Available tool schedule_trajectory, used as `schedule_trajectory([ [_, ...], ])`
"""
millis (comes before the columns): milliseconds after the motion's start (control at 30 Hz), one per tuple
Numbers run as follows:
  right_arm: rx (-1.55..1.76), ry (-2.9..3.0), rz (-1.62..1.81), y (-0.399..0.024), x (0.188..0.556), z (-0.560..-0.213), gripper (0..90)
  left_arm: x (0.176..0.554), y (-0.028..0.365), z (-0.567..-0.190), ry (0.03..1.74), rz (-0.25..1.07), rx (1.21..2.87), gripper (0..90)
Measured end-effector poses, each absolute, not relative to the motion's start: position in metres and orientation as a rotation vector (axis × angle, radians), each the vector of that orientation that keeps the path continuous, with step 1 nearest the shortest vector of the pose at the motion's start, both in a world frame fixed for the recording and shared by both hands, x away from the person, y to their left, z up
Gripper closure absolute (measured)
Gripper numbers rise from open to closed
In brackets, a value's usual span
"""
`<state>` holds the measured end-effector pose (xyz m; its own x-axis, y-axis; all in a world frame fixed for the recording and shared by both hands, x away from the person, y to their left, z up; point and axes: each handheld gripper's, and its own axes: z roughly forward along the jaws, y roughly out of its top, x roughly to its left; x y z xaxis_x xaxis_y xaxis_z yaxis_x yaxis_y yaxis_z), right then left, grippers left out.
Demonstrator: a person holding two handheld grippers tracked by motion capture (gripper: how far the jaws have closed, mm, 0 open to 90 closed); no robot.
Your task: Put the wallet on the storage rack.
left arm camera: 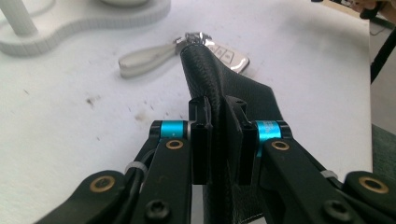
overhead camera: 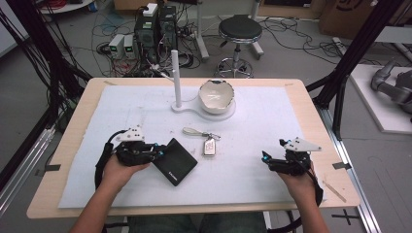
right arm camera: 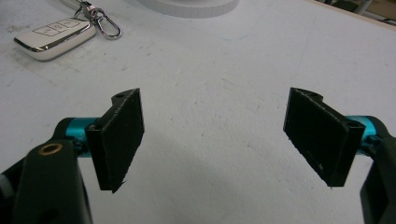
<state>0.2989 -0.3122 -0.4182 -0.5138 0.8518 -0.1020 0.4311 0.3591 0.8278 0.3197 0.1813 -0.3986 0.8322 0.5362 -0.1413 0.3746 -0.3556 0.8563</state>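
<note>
A black wallet (overhead camera: pixel 176 161) lies on the white mat, left of centre. My left gripper (overhead camera: pixel 156 151) is shut on its left edge; in the left gripper view the textured black wallet (left arm camera: pixel 205 74) runs up between the closed jaws of the left gripper (left arm camera: pixel 218 135). A white car key fob (overhead camera: pixel 209 146) with a metal ring and a white strap (overhead camera: pixel 192 130) lies just beyond the wallet; the fob (right arm camera: pixel 53 32) also appears at upper left in the right gripper view. My right gripper (overhead camera: pixel 270 158) rests at the right of the mat; the right gripper (right arm camera: pixel 212 135) is open over bare mat.
A white stand with an upright post (overhead camera: pixel 176 77) and a cracked white bowl (overhead camera: pixel 216 94) sits at the back centre of the mat. The wooden table edge (overhead camera: pixel 194 209) runs along the front. A stool (overhead camera: pixel 239 36) and computers stand on the floor beyond.
</note>
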Motion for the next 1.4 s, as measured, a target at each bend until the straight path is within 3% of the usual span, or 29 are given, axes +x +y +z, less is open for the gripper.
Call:
schedule_trajectory([
  [433,1.117,2.093,1.047,-0.312,0.300,-0.419,20.7,0.343,0.168,-0.338,0.584,0.396,1.967,81.5],
  [1100,1.137,2.084,1.050,-0.316,0.299,-0.420,20.7,0.401,0.092,-0.277,0.377,0.480,2.046,81.4],
  [1400,1.142,2.086,1.054,-0.317,0.300,-0.422,20.7,0.438,0.072,-0.267,0.440,0.517,2.018,81.5],
])
